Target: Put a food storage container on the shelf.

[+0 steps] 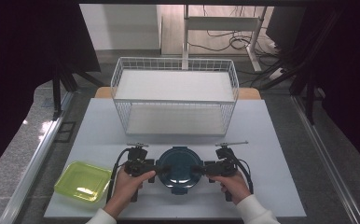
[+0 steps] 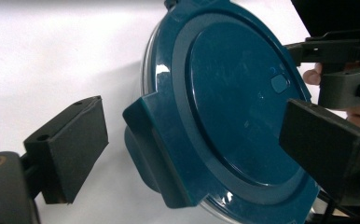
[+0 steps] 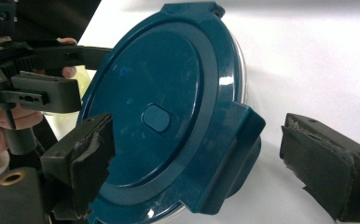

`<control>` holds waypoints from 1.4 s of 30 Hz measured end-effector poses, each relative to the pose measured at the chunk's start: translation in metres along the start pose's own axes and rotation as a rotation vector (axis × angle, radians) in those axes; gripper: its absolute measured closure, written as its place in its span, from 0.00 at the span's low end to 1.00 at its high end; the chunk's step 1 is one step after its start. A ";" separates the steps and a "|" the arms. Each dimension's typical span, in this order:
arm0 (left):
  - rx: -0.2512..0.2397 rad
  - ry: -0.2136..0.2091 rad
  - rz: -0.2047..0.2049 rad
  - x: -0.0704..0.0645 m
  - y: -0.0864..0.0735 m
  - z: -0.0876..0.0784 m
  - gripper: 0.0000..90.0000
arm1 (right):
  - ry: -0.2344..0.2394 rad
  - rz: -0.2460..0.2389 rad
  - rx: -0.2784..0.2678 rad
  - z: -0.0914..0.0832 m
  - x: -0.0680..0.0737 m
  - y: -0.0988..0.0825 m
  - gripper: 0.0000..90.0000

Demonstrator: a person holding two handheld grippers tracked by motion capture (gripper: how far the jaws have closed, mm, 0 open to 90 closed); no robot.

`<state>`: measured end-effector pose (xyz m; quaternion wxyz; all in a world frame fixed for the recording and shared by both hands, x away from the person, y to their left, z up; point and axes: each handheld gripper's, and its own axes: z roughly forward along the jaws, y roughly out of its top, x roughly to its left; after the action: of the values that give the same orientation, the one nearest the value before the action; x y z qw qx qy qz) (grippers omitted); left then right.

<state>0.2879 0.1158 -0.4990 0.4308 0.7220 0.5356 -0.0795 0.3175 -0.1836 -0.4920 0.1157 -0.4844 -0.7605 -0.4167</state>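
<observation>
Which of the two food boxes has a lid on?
The round dark blue container between the two grippers has its lid on. The square yellow-green container, near the table's front left corner, is open with no lid.

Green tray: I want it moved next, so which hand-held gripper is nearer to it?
Left. The left hand-held gripper sits between the green tray and the blue lidded container; the right hand-held gripper is beyond that container.
</observation>
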 end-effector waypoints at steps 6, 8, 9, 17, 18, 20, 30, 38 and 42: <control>0.021 -0.078 -0.055 0.007 -0.005 0.009 0.09 | 0.027 0.028 0.023 0.007 0.000 -0.003 0.11; 0.025 -0.082 -0.060 0.007 -0.006 0.010 0.09 | 0.029 0.037 0.028 0.010 0.000 -0.004 0.12; 0.025 -0.091 -0.067 0.008 -0.006 0.010 0.10 | 0.033 0.042 0.030 0.011 0.000 -0.004 0.12; 0.036 -0.133 -0.119 0.012 -0.008 0.013 0.16 | 0.062 0.090 0.044 0.018 -0.003 -0.006 0.18; 0.037 -0.128 -0.119 0.012 -0.008 0.013 0.18 | 0.061 0.099 0.050 0.019 -0.004 -0.006 0.19; 0.038 -0.120 -0.119 0.012 -0.008 0.013 0.21 | 0.073 0.131 0.062 0.018 -0.007 -0.005 0.21; 0.036 -0.128 -0.181 0.015 -0.009 0.010 0.26 | 0.072 0.173 0.020 0.010 -0.009 -0.006 0.33; 0.028 -0.125 -0.199 0.014 -0.010 0.007 0.30 | 0.076 0.208 -0.002 0.008 -0.010 -0.009 0.36; 0.019 -0.115 -0.184 0.010 -0.011 0.003 0.33 | 0.076 0.228 -0.017 0.006 -0.009 -0.010 0.38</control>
<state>0.2832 0.1213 -0.5122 0.4450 0.6681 0.5732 -0.1648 0.3147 -0.1870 -0.5064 0.1870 -0.5526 -0.6920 -0.4252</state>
